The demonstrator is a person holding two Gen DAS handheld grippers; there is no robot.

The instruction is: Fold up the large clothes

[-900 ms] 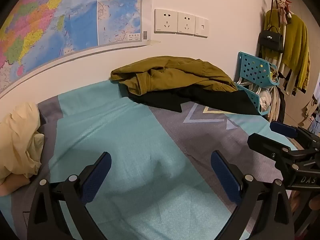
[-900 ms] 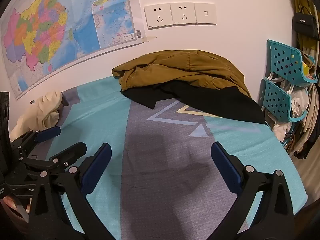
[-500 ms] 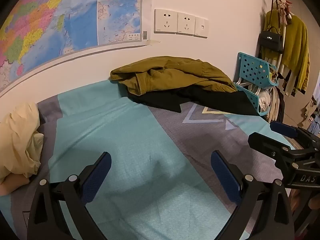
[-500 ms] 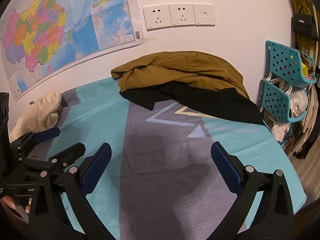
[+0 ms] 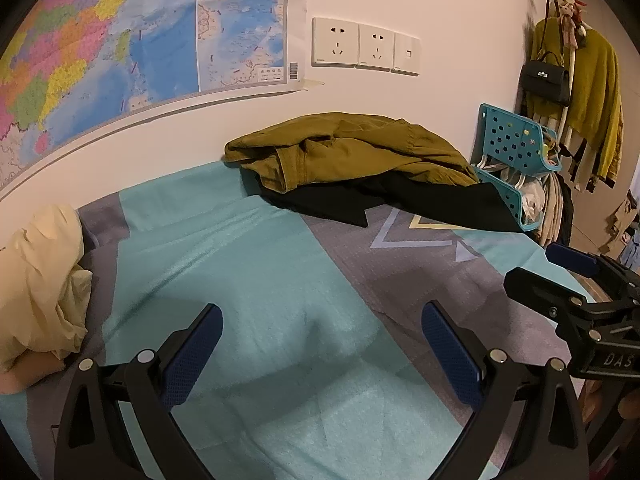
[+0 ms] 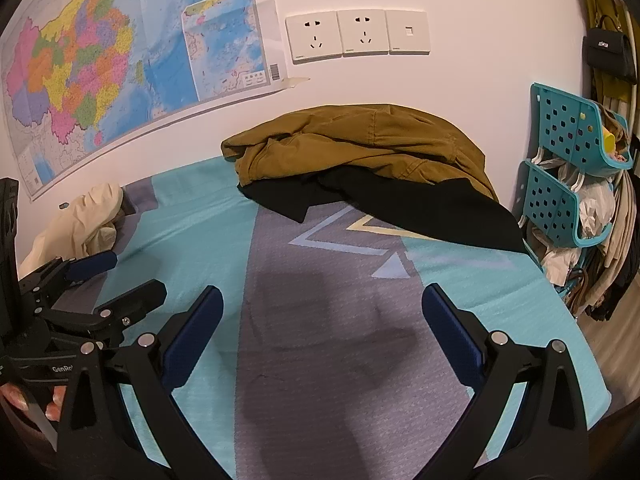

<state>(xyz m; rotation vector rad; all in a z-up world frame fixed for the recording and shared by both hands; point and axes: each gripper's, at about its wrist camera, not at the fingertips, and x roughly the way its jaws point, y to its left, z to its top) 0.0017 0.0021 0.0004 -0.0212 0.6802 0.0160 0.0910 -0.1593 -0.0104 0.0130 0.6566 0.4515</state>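
An olive-brown jacket (image 5: pixel 352 152) lies crumpled at the far side of the bed by the wall, on top of a black garment (image 5: pixel 400 200). Both also show in the right wrist view, the jacket (image 6: pixel 360 144) over the black garment (image 6: pixel 420 208). A cream garment (image 5: pixel 40 280) is bunched at the left; it also shows in the right wrist view (image 6: pixel 80 224). My left gripper (image 5: pixel 320 336) is open and empty above the bedspread. My right gripper (image 6: pixel 320 320) is open and empty, well short of the clothes.
The bedspread (image 5: pixel 240 260) is teal and grey. A teal plastic rack (image 6: pixel 572 168) stands at the bed's right edge, with hanging clothes and a black bag (image 5: pixel 544 78) behind. A map (image 6: pixel 120 64) and wall sockets (image 6: pixel 356 34) are on the wall.
Both grippers have shifted very slightly; the scene is otherwise the same. Both stay open and empty.
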